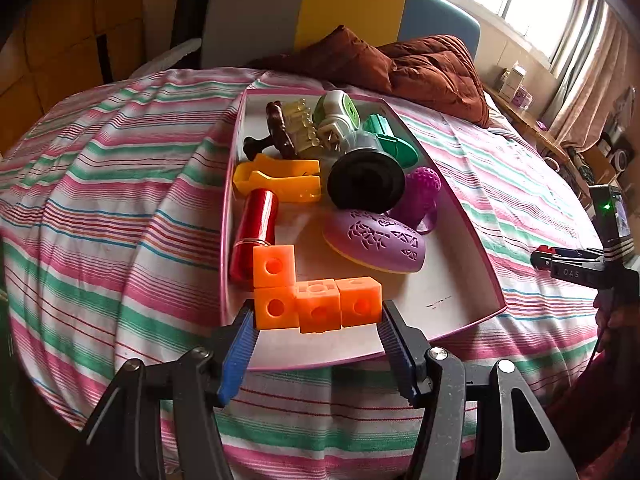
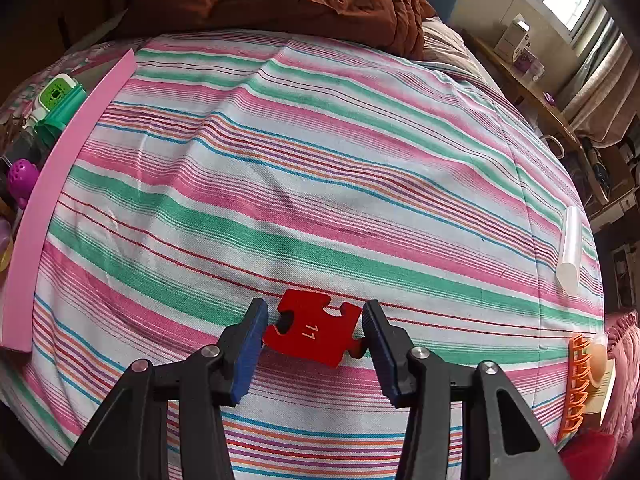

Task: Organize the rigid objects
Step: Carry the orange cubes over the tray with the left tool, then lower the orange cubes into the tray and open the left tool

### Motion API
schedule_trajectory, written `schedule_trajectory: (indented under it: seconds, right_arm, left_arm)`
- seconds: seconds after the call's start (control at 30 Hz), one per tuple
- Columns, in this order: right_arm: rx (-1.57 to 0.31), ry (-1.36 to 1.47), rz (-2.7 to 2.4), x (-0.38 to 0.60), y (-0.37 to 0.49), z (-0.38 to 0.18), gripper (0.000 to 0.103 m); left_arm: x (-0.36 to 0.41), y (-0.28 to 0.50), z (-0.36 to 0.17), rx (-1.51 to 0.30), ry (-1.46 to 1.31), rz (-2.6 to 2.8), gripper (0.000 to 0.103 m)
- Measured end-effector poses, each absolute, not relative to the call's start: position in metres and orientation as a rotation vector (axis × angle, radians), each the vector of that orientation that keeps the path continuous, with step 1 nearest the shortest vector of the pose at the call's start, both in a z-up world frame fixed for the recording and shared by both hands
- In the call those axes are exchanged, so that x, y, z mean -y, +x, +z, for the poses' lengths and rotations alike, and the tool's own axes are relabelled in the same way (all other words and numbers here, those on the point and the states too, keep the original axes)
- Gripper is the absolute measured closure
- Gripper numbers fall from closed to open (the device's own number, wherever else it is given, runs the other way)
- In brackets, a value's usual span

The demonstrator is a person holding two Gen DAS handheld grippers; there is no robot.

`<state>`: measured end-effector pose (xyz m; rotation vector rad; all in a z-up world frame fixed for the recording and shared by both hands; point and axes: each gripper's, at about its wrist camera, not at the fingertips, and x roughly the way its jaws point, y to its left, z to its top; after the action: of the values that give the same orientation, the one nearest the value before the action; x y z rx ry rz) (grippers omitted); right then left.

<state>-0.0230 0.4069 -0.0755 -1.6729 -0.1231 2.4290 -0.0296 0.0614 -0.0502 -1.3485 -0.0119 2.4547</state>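
Note:
My left gripper point(image 1: 318, 320) is shut on an L-shaped piece of orange cubes point(image 1: 312, 292), held over the near end of the pink-rimmed tray point(image 1: 460, 264). The tray holds a red cylinder point(image 1: 256, 232), a yellow clip point(image 1: 280, 178), a purple oval shell point(image 1: 374, 240), a black disc point(image 1: 366, 180), a purple dimpled piece point(image 1: 422, 194) and green and white items at the far end. My right gripper point(image 2: 316, 330) is shut on a red puzzle piece point(image 2: 314, 332) marked 11, low over the striped bedspread point(image 2: 320, 152). In the left wrist view the right gripper point(image 1: 576, 264) shows at the right edge.
The tray's pink side point(image 2: 60, 184) runs along the left of the right wrist view. A clear tube point(image 2: 570, 248) lies at the bed's right edge, an orange comb-like piece point(image 2: 578, 388) nearer. A brown quilt point(image 1: 400, 64) is heaped at the headboard. A cluttered side table point(image 1: 528, 120) stands by the window.

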Motion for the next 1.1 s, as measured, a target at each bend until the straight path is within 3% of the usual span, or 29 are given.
schedule_trajectory:
  seconds: [1.1]
  right_arm:
    - [0.157, -1.658, 2.426, -0.405, -0.026, -0.077, 0.054]
  left_arm:
    - [-0.054, -0.022, -0.037, -0.035, -1.279, 2.557, 0.036]
